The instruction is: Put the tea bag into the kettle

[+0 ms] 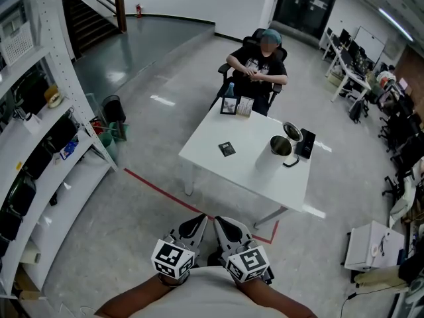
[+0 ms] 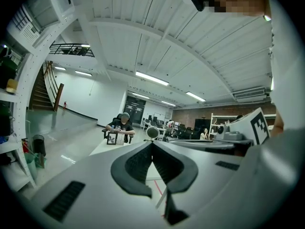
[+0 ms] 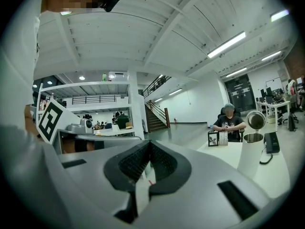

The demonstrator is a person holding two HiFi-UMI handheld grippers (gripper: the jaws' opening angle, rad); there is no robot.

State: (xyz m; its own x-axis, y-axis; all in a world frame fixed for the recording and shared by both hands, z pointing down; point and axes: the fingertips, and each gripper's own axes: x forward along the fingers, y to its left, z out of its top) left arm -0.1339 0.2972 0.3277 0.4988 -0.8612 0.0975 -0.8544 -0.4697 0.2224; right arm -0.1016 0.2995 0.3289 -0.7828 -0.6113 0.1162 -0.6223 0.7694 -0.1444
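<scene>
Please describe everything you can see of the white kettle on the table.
The kettle is a tall white cylinder with a smooth-looking wall. It stands upright on the white table, touched by neither gripper. Its round lid is tipped open and the mouth looks dark. A black handle-like loop shows at its side.

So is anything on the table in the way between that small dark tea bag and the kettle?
Nothing visible. Only bare white table lies between the tea bag and the kettle, whose lid stands open. The picture frame sits at the far edge, off that path.
</scene>
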